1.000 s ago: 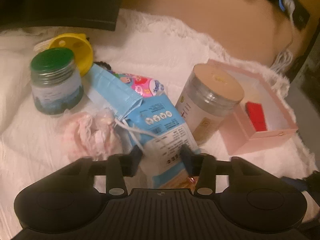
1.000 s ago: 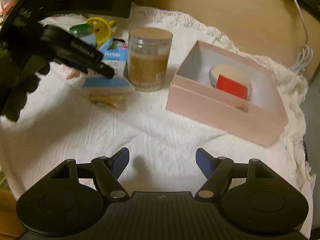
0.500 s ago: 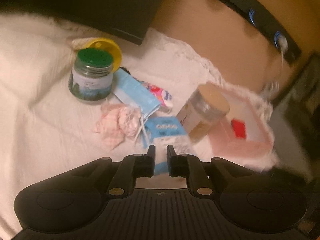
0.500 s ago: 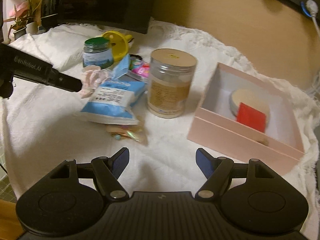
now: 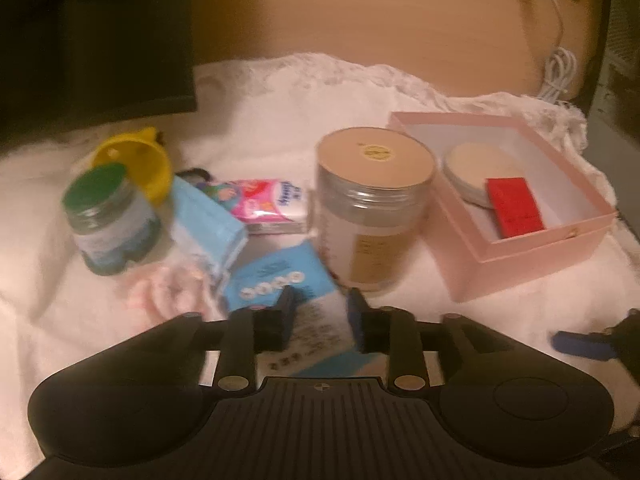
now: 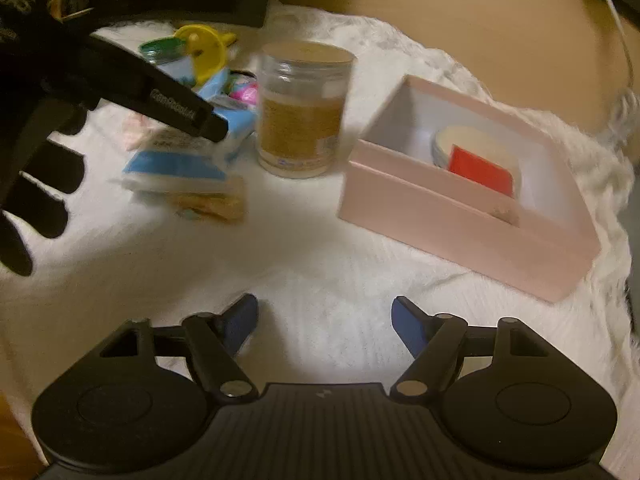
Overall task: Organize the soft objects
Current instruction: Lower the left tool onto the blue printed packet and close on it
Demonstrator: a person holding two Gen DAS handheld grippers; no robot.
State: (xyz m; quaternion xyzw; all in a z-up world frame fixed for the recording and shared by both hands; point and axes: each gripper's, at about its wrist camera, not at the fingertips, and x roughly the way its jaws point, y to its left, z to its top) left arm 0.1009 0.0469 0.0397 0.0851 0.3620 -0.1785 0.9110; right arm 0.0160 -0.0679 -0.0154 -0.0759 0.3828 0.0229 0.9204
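A blue and white soft packet (image 5: 280,284) lies on the white cloth; my left gripper (image 5: 320,312) is open with a finger on each side of it. It also shows in the right wrist view (image 6: 180,160) under the left gripper (image 6: 208,124). A folded blue face mask (image 5: 208,212), a pink tissue pack (image 5: 268,200) and a crumpled pink lacy cloth (image 5: 168,292) lie beside it. A pink open box (image 5: 532,240) holds a round tin and a red block (image 5: 514,206). My right gripper (image 6: 324,320) is open and empty above bare cloth, near the box (image 6: 460,216).
A tall clear jar with a tan lid (image 5: 372,208) stands between packet and box. A green-lidded jar (image 5: 108,220) and a yellow funnel (image 5: 140,160) stand at left. A dark monitor (image 5: 92,40) and a white cable (image 5: 560,68) are behind.
My left gripper has dropped back down over the blue packet and its jaws have opened from nearly closed. The right gripper has shifted slightly, still open.
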